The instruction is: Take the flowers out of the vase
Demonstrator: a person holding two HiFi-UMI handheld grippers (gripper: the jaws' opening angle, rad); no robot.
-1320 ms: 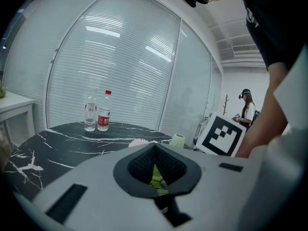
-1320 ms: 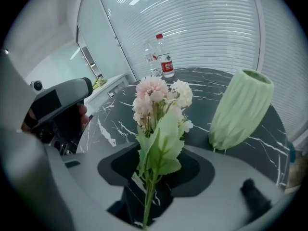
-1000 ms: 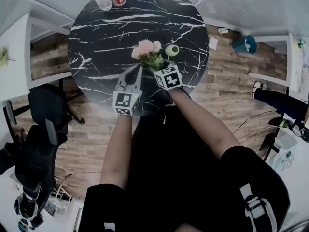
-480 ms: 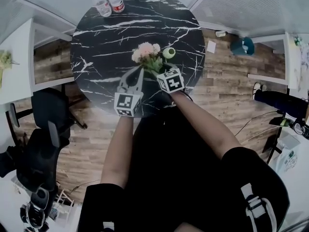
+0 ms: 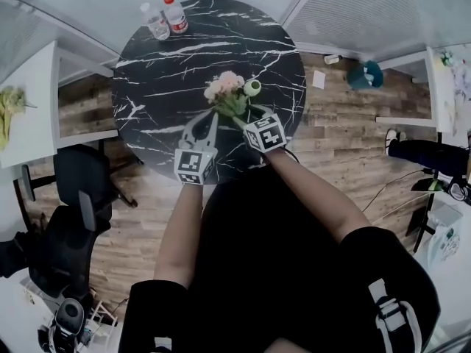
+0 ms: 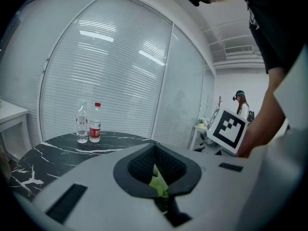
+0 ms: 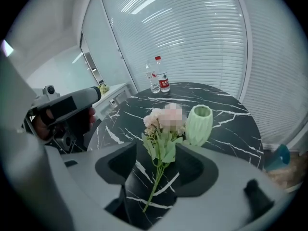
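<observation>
A small bunch of pink flowers [image 5: 224,87] with green leaves hangs in the air, out of the vase. The ribbed pale green vase [image 5: 252,88] stands empty on the black marble table [image 5: 169,65], just right of the bunch. In the right gripper view the flowers [image 7: 163,119] are upright between my right gripper's [image 7: 156,150] pads. The leaves fill the gap and the thin stem dangles free; the vase [image 7: 198,124] is behind. My left gripper [image 6: 155,150] is shut with a green leaf pinched between its pads. In the head view the left gripper [image 5: 213,115] and right gripper [image 5: 246,112] meet under the blooms.
Two water bottles [image 5: 165,17] stand at the table's far edge. A black office chair [image 5: 81,190] is at the left near a white desk [image 5: 29,109]. A teal object [image 5: 366,74] lies on the wooden floor at the right.
Both grippers have risen a little together with the flowers. The vase has stayed on the table.
</observation>
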